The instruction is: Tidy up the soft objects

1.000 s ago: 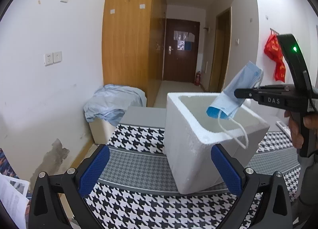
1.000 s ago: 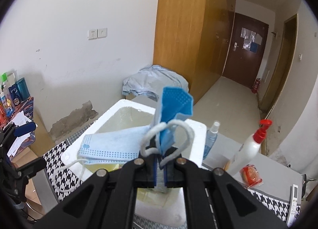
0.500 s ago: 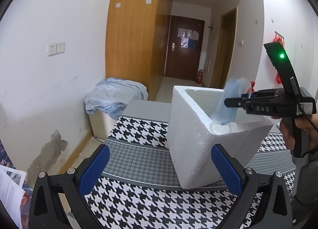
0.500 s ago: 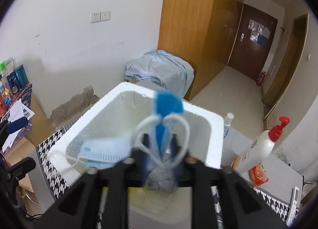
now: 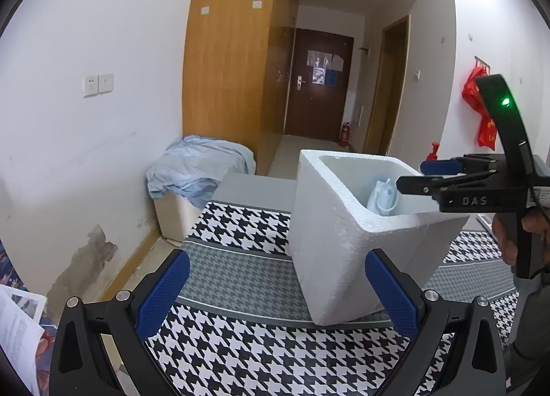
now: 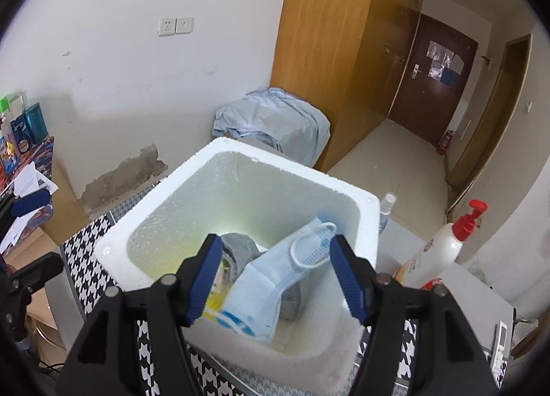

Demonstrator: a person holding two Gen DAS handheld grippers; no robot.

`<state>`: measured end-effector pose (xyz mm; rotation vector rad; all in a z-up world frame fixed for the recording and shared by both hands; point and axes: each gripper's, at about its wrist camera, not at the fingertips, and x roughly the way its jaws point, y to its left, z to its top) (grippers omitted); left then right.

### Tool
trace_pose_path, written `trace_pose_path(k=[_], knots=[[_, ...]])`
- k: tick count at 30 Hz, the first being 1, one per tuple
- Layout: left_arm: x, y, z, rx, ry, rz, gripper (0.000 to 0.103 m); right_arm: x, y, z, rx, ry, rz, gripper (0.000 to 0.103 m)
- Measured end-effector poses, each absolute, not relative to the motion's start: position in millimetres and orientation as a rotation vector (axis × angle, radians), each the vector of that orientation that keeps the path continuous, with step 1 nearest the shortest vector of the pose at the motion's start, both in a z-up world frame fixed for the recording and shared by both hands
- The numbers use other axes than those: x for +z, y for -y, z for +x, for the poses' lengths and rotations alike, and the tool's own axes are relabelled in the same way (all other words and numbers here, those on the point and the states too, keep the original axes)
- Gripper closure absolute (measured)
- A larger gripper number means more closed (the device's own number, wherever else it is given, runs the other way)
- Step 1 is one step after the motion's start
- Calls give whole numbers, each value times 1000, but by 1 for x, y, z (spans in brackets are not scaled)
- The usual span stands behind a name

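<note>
- The right gripper (image 6: 275, 272) hovers above the white foam box (image 6: 165, 189); its jaws have just been opening, and they now stand wide apart with nothing pressed between the blue pads; the face mask (image 6: 275, 279) lies loose below them, inside the box.
- The mask leans against the box's right-hand inner wall, ear loop uppermost, partly over a grey soft item (image 6: 240, 248); something yellow shows under it near the box's front edge, too hidden to name.
- From the left wrist view the mask (image 5: 381, 196) peeks over the box's near rim; the box sits toward the far right part of the houndstooth tabletop (image 5: 240, 361).
- The left gripper (image 5: 275, 293) is spread wide and empty, held low over the tabletop's near edge, apart from the box.
- By my reading this mask's placement is done; no other loose soft item shows on the tabletop, so what is left cannot be judged from these views; a lotion bottle (image 6: 443, 244) stands just beside the box's right side.
</note>
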<state>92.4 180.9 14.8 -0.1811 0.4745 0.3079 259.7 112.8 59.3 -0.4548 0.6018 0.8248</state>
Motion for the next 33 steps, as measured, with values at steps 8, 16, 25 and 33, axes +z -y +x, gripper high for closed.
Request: trace_pose_path(k=[8,16,25,33], knots=[[25,-163,91,298,-457,-149,1,75,-91,247,831,-558,-421,26],[32,-141,88,288,-451,-120,1,88,-65,236,820,-519,-367,16],[43,-117,81,290,-422,-91,1,97,-25,215,832,-471,-270,0],[54,-100,73,300,-358,-82,1,100,3,187,829,-410,-223,0]])
